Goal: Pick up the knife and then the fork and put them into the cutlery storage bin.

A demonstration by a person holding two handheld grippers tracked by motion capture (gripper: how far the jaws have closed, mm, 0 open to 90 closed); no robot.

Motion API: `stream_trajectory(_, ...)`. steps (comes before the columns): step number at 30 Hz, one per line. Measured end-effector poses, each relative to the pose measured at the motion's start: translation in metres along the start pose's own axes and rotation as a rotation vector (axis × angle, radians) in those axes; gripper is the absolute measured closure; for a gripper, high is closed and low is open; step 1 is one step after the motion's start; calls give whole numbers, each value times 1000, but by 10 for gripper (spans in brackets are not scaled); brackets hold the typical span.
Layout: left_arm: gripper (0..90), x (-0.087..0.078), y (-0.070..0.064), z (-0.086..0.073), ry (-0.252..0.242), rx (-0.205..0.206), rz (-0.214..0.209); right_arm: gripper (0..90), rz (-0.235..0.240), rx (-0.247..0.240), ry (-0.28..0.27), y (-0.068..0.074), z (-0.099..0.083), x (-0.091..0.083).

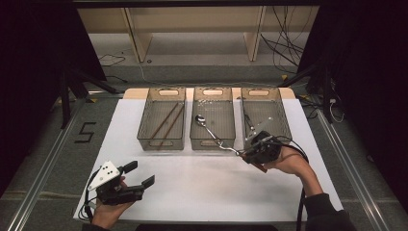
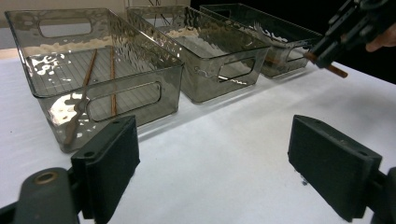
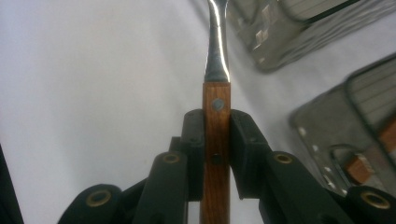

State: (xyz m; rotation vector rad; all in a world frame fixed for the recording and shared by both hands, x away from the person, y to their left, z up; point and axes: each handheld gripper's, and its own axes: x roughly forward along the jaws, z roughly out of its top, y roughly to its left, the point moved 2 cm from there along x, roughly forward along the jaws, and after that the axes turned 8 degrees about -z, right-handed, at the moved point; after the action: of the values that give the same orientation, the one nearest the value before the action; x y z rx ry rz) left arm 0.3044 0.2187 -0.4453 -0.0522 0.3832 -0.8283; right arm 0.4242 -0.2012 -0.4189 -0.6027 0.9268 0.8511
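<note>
My right gripper (image 1: 251,153) is shut on the wooden handle of a metal spoon (image 1: 211,130); in the right gripper view the handle (image 3: 216,140) stands clamped between both jaws and the steel neck runs up out of frame. The spoon's bowl (image 1: 200,119) hangs over the middle clear bin (image 1: 212,143). The left bin (image 1: 161,143) holds two brown chopsticks (image 1: 166,122), also seen as chopsticks (image 2: 86,84) in the left gripper view. The right bin (image 1: 284,115) holds cutlery with a wooden handle. My left gripper (image 1: 142,174) rests near the table's front left, open and holding nothing, with its jaws far apart.
The three bins stand in a row at the back of the white tabletop (image 1: 202,183). Beyond the table are a wooden shelf frame (image 1: 192,29), cables on the floor, and dark stands on both sides. A "5" is marked on the floor at left.
</note>
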Motion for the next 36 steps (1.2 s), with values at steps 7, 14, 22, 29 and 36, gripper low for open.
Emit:
stream_trajectory(7, 160, 0, 0, 0, -5, -6, -1, 773, -60, 146, -84, -20, 1, -12)
stream_trajectory(14, 160, 0, 0, 0, -5, -8, -2, 773, -108, 243, -132, -34, 6, -21)
stream_trajectory(22, 160, 0, 0, 0, -5, -7, -2, 773, -160, 324, -156, -53, 14, -29)
stream_trajectory(29, 160, 0, 1, 0, -4, -6, -3, 774, -199, 362, -142, -67, 17, -31)
stream_trajectory(36, 160, 0, 1, 0, -5, -7, -3, 773, -238, 426, -156, -82, 20, -34)
